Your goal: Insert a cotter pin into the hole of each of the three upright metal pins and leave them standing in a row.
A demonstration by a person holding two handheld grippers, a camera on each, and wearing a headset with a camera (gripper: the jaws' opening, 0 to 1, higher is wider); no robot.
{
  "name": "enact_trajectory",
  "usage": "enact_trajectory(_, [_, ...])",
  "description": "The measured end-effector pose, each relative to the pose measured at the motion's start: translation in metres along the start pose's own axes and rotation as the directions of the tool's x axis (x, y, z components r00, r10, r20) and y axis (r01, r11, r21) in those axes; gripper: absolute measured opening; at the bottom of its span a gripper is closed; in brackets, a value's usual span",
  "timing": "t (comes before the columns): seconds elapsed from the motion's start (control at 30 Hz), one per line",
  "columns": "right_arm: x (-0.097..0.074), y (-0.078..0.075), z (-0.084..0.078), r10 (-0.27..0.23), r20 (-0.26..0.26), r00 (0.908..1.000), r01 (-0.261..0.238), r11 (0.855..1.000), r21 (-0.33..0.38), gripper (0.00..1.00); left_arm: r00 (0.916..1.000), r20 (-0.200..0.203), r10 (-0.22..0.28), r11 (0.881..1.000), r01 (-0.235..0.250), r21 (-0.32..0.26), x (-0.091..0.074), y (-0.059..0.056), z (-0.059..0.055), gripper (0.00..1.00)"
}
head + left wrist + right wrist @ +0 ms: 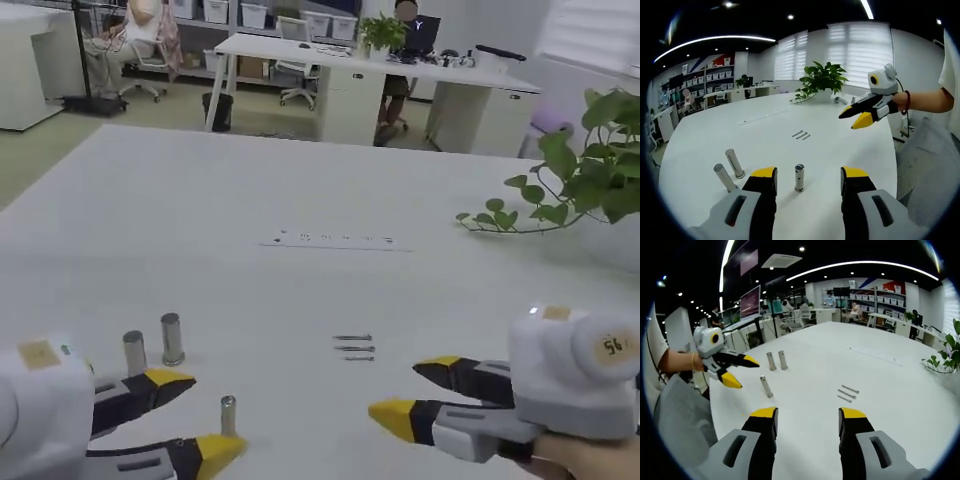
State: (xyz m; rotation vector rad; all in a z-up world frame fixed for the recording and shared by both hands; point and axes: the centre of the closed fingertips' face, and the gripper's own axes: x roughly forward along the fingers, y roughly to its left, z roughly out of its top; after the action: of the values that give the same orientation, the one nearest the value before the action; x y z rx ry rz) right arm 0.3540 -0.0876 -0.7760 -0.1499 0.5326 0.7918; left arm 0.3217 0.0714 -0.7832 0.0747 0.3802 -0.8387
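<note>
Three pins [172, 338] lower left by open left gripper [215, 412], cotter pins [353, 347] centre, open right gripper [393, 388] lower right, wide table [300, 180] above.

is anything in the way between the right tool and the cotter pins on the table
Nothing visible. The right tool, open, hovers beside the three cotter pins with just bare table between; the upright metal pins stand over by the left tool.

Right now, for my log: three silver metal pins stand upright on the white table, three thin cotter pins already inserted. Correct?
No: the head view shows the thin cotter pins lying loose on the table, apart from the silver metal pins.
</note>
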Motion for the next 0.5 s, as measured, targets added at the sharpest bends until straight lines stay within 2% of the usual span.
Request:
enact_trajectory(0.13, [0.008, -0.011, 0.003, -0.003, -0.01, 0.9999, 0.003, 1.0, -0.009, 0.45, 0.9994, 0.027, 0.024, 1.0, -0.023, -0.02, -0.006, -0.003, 0.006, 0.61])
enact_trajectory(0.2, [0.012, -0.015, 0.003, -0.004, -0.025, 0.9997, 0.004, 1.0, -0.023, 0.43, 0.9984, 0.044, 0.035, 0.999, -0.033, -0.038, -0.01, -0.003, 0.009, 0.63])
enact_trajectory(0.33, [0.02, -0.022, 0.0, 0.0, -0.052, 0.9986, -0.003, 0.999, -0.046, 0.42, 0.9978, 0.038, 0.055, 0.998, -0.054, -0.039, -0.014, -0.002, 0.008, 0.67])
enact_trajectory(0.4, [0.025, -0.03, 0.0, -0.023, -0.069, 0.9973, 0.018, 0.997, -0.078, 0.4, 0.9958, 0.044, 0.081, 0.996, -0.078, -0.047, -0.018, 0.002, 0.009, 0.7])
enact_trajectory(0.5, [0.034, -0.037, -0.002, -0.028, -0.093, 0.9952, 0.019, 0.995, -0.102, 0.37, 0.9911, 0.051, 0.123, 0.99, -0.12, -0.07, -0.023, 0.008, 0.008, 0.73])
